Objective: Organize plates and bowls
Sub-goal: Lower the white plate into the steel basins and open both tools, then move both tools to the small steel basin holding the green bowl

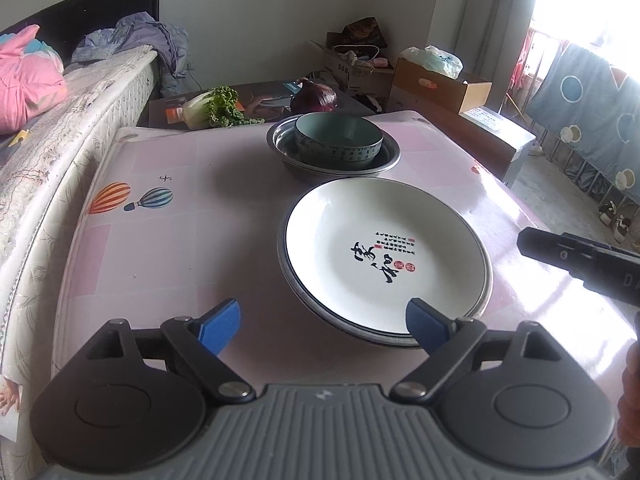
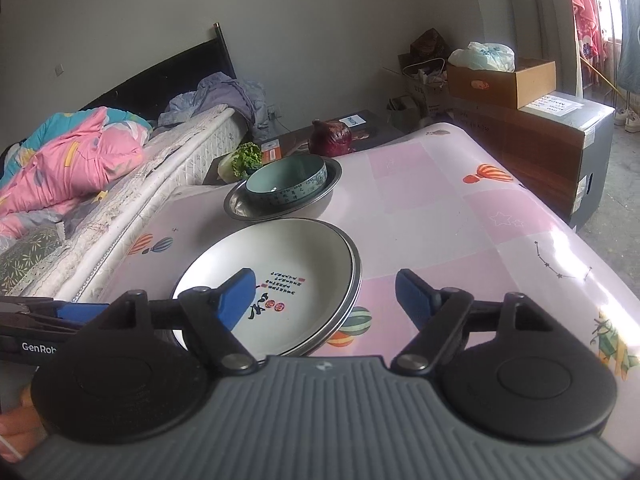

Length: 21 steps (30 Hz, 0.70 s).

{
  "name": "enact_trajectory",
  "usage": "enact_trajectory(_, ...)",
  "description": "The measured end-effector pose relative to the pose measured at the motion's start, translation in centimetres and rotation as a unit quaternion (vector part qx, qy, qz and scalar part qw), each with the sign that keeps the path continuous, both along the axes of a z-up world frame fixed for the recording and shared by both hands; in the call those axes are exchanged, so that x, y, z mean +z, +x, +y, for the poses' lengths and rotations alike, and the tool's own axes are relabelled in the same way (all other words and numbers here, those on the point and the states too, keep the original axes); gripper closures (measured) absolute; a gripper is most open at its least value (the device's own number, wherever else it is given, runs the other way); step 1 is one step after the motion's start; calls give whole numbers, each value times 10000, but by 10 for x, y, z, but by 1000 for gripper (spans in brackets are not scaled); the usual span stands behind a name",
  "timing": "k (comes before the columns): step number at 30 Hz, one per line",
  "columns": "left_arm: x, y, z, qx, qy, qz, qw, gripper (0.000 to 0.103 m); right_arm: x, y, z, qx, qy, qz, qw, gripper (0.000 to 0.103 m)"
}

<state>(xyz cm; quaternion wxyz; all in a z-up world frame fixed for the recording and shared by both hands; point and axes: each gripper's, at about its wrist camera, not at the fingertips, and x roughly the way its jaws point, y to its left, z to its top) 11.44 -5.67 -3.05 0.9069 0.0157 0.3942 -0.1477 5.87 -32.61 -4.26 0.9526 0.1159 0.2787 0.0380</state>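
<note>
Pink table [image 1: 180,240], stacked plates [image 1: 384,256] — lower rims barely visible

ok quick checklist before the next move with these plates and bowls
1. Left gripper open, nothing between its fingers: ok.
2. Right gripper open, empty: ok.
3. White plate sits level on the metal plate beneath it: ok.
4. Green bowl nested in the metal bowl: ok.
5. More dishes left to sort on the table: none in view, though its near edge is hidden: cannot tell.
</note>
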Motion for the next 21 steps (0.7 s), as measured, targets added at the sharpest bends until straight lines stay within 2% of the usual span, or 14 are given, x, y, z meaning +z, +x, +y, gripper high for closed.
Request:
enact_trajectory(2, 1, -3, 3, 47, 12, -52, 10000, 9, 6, -7, 2, -30, -186, -58, 9998, 14)
enact_trajectory(4, 3, -6, 7, 88, -28, -116, 9999, 7, 11, -13, 3, -68, -388, -68, 9992, 5)
enact_trajectory(6, 5, -8, 11, 132, -67, -150, 9998, 5, 16, -19, 5, -116, -597, -93, 9981, 1)
enact_trajectory(14, 6, -11, 18, 66, 3, -156, 9999, 3, 29, -31, 24, -334, -1717, 27, 9846, 1)
enact_trajectory(21, 8, -13, 22, 79, -1, -149, 9999, 0, 33, -36, 41, -447, -2248, 122, 9733, 1)
